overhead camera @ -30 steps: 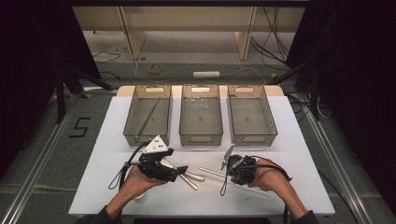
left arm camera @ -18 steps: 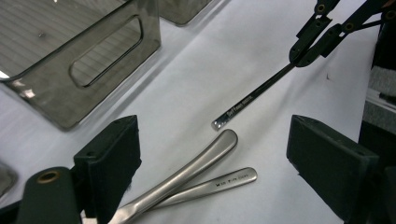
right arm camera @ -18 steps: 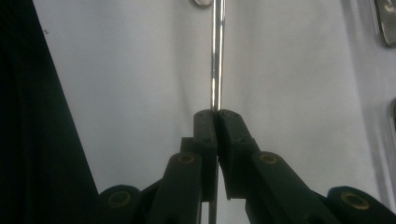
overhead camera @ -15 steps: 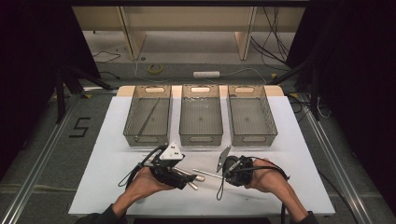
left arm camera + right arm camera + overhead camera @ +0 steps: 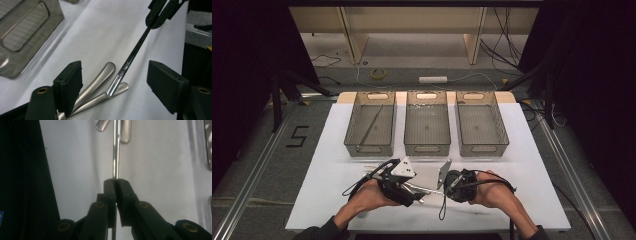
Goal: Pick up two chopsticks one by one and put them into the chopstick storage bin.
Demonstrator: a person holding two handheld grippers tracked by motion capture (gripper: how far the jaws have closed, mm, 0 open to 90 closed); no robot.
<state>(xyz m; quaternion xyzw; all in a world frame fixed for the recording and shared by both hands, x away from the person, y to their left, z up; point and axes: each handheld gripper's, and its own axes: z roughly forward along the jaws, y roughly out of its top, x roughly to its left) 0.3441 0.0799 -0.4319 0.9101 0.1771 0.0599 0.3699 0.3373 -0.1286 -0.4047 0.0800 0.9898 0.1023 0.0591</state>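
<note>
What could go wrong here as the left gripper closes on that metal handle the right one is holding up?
The right gripper pinches the thin utensil handle edge-on, so it might twist or slip. The left gripper has just been closing with the handle's end between its pads, not yet touching. It could also catch the two handles on the table, which lie just beneath, and drag them.

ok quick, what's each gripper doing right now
Left gripper: open, jaws just closing in around the thin steel utensil, pads not touching it.
Right gripper: shut on the thin steel utensil.
</note>
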